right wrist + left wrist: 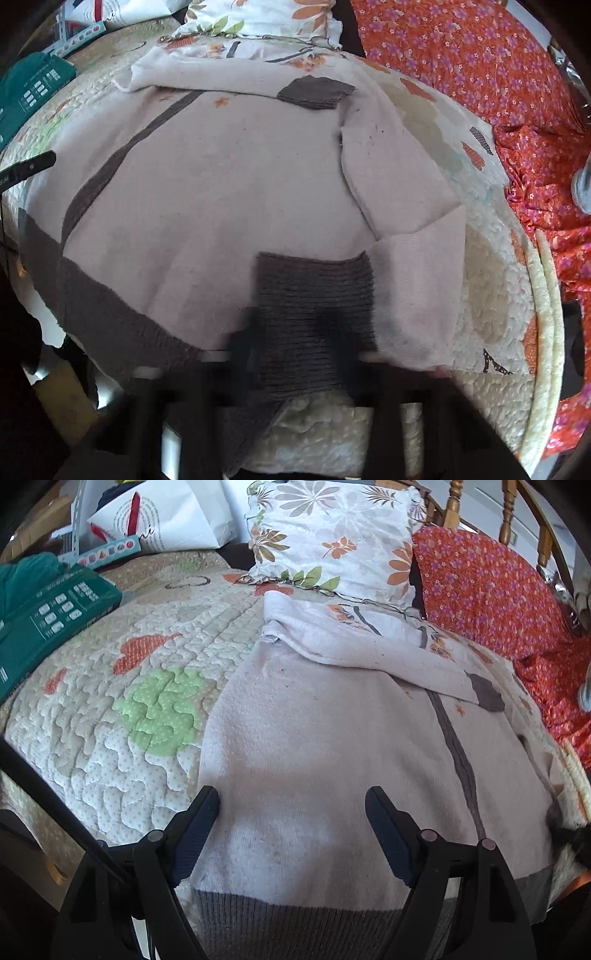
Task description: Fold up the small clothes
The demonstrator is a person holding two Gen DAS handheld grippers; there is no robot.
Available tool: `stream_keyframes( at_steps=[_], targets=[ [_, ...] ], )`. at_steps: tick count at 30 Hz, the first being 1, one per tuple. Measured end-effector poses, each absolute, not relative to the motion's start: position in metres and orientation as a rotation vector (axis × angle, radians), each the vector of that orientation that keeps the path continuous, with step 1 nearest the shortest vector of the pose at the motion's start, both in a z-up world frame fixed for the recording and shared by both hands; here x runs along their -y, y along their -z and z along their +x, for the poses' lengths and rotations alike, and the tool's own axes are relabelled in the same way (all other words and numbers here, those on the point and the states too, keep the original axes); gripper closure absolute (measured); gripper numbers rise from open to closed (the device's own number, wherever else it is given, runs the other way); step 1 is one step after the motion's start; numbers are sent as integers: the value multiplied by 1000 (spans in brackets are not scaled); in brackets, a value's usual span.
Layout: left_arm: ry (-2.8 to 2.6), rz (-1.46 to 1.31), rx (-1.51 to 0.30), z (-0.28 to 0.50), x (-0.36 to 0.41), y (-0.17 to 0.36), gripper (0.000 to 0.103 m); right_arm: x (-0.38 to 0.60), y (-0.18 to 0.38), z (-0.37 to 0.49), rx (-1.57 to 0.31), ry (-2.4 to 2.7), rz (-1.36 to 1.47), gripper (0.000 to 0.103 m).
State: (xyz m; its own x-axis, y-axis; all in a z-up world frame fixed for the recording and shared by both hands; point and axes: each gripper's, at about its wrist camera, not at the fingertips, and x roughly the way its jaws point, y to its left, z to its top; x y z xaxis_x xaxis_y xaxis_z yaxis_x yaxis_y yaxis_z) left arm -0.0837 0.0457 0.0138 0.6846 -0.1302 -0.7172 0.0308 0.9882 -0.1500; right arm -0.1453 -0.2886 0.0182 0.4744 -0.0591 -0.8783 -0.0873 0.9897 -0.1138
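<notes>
Two grippers work over one small sweater (314,720) spread flat on a quilt (122,716). The left gripper (291,805) has its jaws wide apart and grips nothing; its dark fingers (201,819) hang just above the sweater's pale body, near the grey ribbed hem (295,926) at the bottom of the left wrist view. The right gripper (291,332) is blurred in its own view, so the jaws are hard to read by eye; they are closed, and the grey ribbed cuff (314,291) of one sleeve lies between and over the fingers (245,339), apparently pinched there. That sleeve (417,273) is bent back over the sweater's lower right part, its pale fabric making a fold beside the cuff. The other sleeve lies folded across the top of the sweater, its grey cuff (317,92) resting on the chest. A grey stripe (122,155) runs down the front of the garment. Beyond the sweater sits a floral pillow (332,535), and to its right an orange flowered cloth (491,590) is heaped against wooden chair spindles (508,513). At the left edge of the quilt lies a green box (48,616), with a white bag (166,517) behind it.
</notes>
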Motion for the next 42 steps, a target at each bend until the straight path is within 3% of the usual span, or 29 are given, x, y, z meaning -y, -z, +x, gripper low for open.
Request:
stream_keyframes(
  at_steps=[9,15,21,28,36,42],
  targets=[
    [114,-177,-801,-72,-58,-48,22,534,-140,-182,-728,608,299,98],
    [62,-122,-732,-54,-79,-74,22,581,-178,-182,-635,756,403,98],
    [-8,-168,-720,-30,-114,-72,22,492,-193,-103,-630,469,389,98],
    [-47,-278,-760,-21,-154,-47,22,319,-181,14,-701,64,396,98],
    [-61,-303,-801,-11,-171,-37,22,124,-130,121,-841,-218,264,98],
    [-55,-291,-834,-5,-169,-30,22,48,-75,159,-958,-263,127,98]
  ],
)
